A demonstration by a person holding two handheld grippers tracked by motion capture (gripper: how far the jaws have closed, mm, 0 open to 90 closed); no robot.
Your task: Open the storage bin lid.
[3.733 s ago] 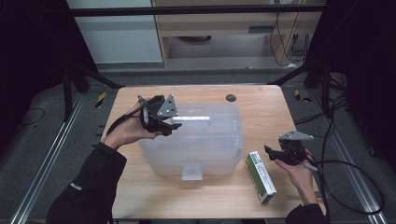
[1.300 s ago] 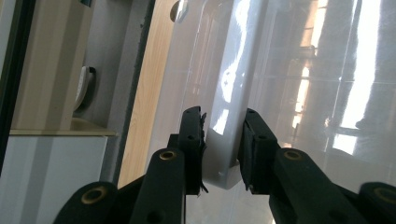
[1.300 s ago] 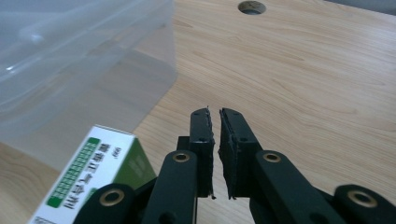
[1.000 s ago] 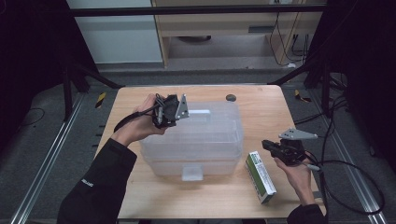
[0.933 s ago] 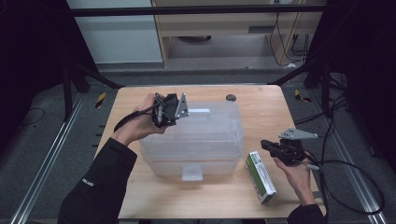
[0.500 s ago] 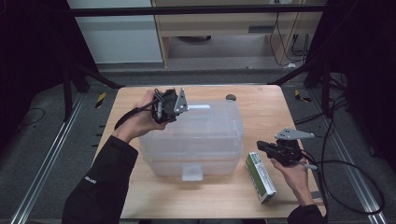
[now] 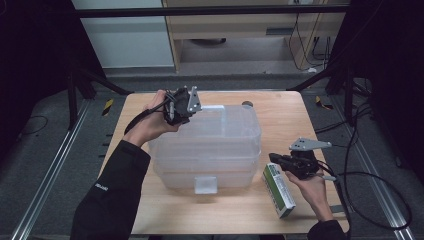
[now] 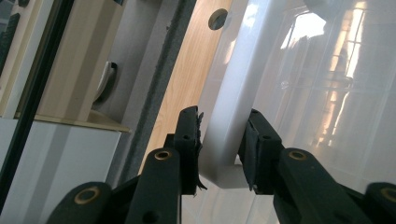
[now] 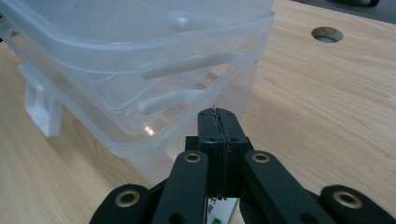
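One wooden desk (image 7: 280, 120) carrying one clear plastic bin (image 7: 210, 145) and one green-and-white carton (image 7: 278, 189).
The bin sits mid-desk, the carton just beside its right end. Left tongs (image 8: 219, 140) straddle the bin's white far rim, part open, whether the pads press it I cannot tell. Right tongs (image 9: 218, 122), pressed together and empty, hover over the carton.

a green and white carton (image 7: 279, 189) lies flat near the right front of the wooden table (image 7: 280, 117). a round hole (image 7: 247, 104) is cut into the tabletop near its far edge. a light wooden cabinet (image 7: 240, 22) stands beyond the table. black cables (image 7: 372, 175) run over the grey floor at right, and a yellow and black striped piece (image 7: 108, 106) lies on the floor at left.
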